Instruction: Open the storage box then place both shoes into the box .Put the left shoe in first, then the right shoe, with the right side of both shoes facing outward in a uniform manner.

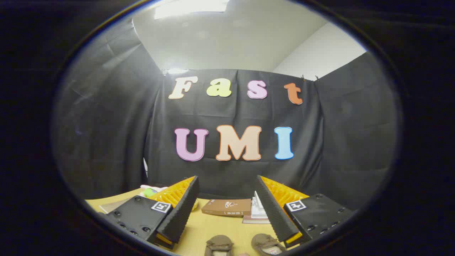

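1. Gripper (226, 199): you are holding it level above the table (220, 224), fingers spread wide apart and gripping nothing. It is looking more at the booth wall than at the work, which suggests you are hovering before any approach.
2. Shoes, count two: both are lying on the table between the fingers and close under them, toes pointing ahead. The left-hand shoe (219, 244) is sitting near the midline; the right-hand shoe (265, 243) is lying just beside it, close to the right finger. They are resting side by side as a pair, probably set out for easy picking one at a time. Which is the left shoe you cannot tell from here.
3. Storage box, count one: a brown flat box (226, 207) is lying beyond the shoes, straight ahead between the fingertips. Its lid is looking shut, so opening appears to be the step in hand.
4. Stack of pale flat items (256, 213), count unclear: it is touching the box on its right side.
5. Oddments: some pale and green items (151, 191) are sitting beyond the left finger, too hidden to name.
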`<state>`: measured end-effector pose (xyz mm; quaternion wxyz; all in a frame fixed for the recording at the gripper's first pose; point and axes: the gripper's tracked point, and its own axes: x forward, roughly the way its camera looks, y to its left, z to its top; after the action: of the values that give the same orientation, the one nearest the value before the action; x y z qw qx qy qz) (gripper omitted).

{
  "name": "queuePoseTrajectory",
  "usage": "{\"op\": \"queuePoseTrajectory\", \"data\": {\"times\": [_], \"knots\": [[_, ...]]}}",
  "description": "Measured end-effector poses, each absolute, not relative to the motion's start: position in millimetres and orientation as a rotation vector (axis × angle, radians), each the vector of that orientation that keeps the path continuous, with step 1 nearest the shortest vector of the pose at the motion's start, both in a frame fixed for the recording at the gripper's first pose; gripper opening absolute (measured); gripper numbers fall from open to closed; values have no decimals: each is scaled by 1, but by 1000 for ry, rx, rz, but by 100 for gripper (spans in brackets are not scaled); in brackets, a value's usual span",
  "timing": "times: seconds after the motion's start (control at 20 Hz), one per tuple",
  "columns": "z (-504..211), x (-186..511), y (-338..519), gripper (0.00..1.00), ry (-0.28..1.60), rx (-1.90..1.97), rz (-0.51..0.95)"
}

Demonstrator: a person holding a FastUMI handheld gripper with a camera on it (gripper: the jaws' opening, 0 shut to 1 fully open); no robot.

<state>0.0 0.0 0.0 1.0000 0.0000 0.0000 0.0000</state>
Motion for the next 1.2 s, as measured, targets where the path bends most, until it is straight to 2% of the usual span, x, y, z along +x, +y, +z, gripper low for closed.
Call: {"op": "queuePoseTrajectory", "data": {"times": [0.9, 1.2], "knots": [[-10, -2, -7, 100, 28, 28, 28], [-40, -1, 22, 100, 121, 152, 154]]}}
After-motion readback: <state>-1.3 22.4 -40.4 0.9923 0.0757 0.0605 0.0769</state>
